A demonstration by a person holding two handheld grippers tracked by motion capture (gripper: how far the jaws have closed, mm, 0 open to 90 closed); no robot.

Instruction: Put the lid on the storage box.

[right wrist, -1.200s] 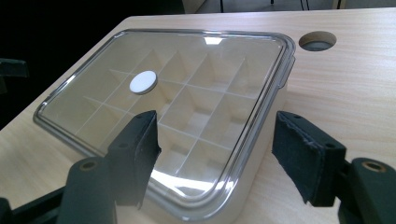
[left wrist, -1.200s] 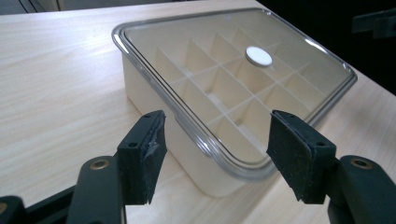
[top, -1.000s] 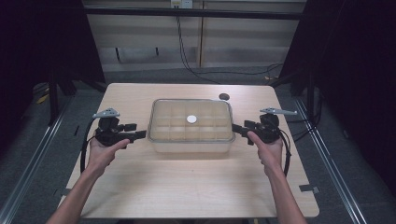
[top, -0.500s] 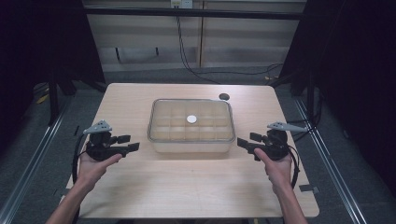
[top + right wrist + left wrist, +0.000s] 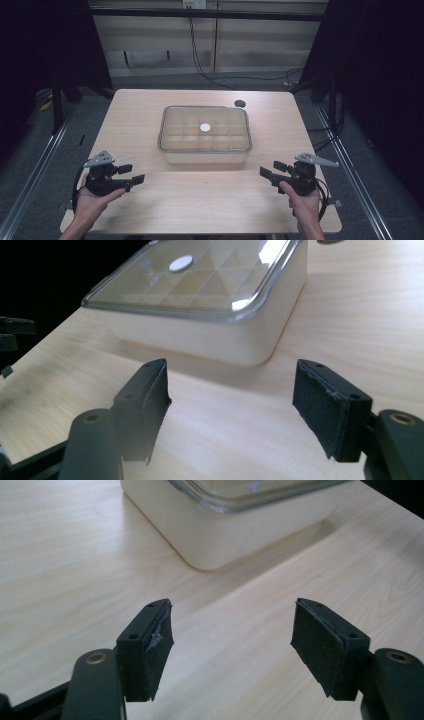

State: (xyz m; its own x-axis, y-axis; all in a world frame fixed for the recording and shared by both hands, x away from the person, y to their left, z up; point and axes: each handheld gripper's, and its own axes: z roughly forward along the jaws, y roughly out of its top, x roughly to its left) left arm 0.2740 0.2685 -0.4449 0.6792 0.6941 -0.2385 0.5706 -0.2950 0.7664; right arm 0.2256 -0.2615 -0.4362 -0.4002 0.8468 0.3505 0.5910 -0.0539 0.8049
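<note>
While the lidded box (image 5: 205, 135) sits in the middle of the light wooden table (image 5: 150, 110), both grippers hang well apart from it, near the table's front edge. The left gripper (image 5: 132, 174) is held over the front left corner, pointing inward toward the centre, and its jaws have just been opening; they stand wide with nothing between them. In the left gripper view the black pads (image 5: 150, 650) frame bare wood, and a rounded cream corner of the box (image 5: 225, 525) lies farther off, past the jaws. The right gripper (image 5: 270, 170) is held over the front right corner, pointing inward too, its jaws wide and holding nothing. In the right gripper view the box (image 5: 210, 335) shows cream walls under a clear lid (image 5: 200, 285), through which a grid of compartments can be seen. A small white round disc (image 5: 205, 127) lies at the middle of the lid, though whether on it or beneath it is hard to tell. Behind the box, a small dark round thing (image 5: 240, 103) lies on the table near its far edge.
</note>
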